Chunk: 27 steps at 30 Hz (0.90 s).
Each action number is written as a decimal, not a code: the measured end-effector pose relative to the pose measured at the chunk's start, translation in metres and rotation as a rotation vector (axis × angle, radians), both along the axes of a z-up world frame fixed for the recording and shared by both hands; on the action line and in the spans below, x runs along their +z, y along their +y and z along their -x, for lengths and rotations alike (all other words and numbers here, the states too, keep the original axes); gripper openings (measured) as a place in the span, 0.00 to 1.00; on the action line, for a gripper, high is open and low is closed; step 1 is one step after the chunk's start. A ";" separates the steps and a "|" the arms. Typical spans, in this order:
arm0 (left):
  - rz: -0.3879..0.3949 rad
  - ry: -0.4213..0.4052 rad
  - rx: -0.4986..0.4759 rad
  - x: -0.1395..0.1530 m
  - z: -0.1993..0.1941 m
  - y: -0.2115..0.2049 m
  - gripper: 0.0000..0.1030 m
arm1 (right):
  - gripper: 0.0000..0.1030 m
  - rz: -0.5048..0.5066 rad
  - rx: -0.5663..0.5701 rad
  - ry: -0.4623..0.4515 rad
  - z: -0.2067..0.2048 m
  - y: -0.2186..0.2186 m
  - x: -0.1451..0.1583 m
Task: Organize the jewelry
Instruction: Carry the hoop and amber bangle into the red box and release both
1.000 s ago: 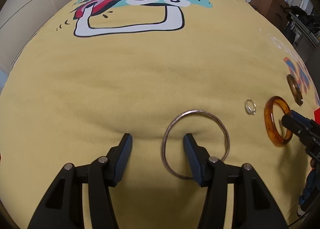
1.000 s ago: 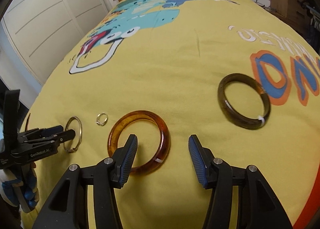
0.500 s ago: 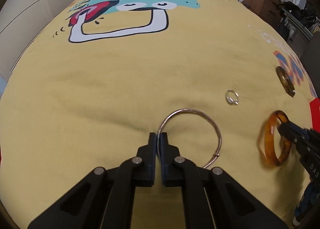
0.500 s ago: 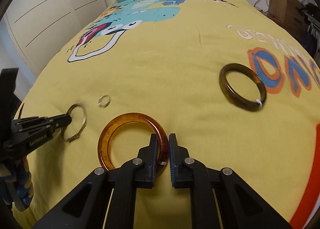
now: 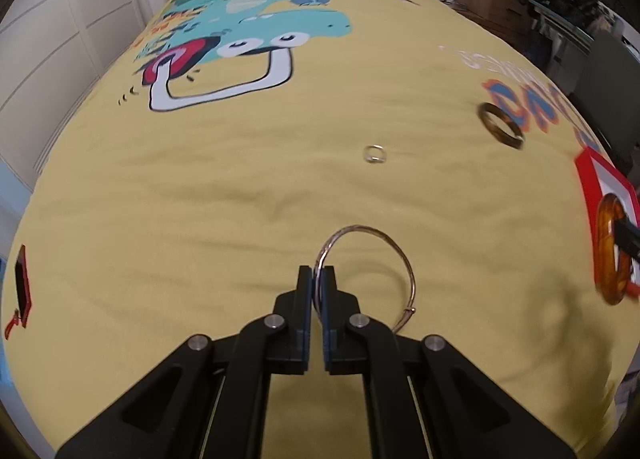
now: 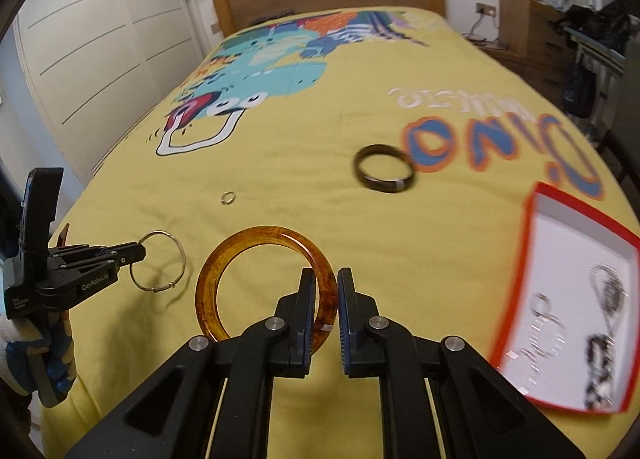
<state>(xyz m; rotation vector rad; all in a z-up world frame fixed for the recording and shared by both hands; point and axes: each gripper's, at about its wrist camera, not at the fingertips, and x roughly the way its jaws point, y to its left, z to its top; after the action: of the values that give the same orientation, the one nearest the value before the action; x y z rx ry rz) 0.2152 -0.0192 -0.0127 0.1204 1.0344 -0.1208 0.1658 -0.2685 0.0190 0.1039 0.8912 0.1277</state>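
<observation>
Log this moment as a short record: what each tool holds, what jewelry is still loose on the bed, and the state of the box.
left tool: shut on thin metal bangle, raised above the bedspread
right tool: shut on amber bangle
loose on bed: dark bangle; small silver ring
box: red-rimmed tray to the right, open, white inside, already holding several pieces (blurred, chain-like and silvery)
not yet done: neither held bangle is in the tray
</observation>
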 end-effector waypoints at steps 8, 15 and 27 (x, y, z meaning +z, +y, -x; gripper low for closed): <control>-0.024 -0.043 -0.085 0.028 0.033 -0.044 0.03 | 0.10 0.015 -0.099 -0.035 0.053 -0.058 0.020; 0.010 -0.065 -0.217 0.052 0.051 -0.119 0.03 | 0.10 0.040 -0.214 -0.035 0.088 -0.125 0.020; 0.047 -0.036 -0.444 0.045 0.053 -0.285 0.03 | 0.10 0.142 -0.325 0.013 0.093 -0.220 -0.001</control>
<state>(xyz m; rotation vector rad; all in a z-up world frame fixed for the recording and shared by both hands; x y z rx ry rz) 0.1620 -0.3044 0.0328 0.3079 0.9545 -0.5439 0.0732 -0.4887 0.0184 0.1159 0.8828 -0.2387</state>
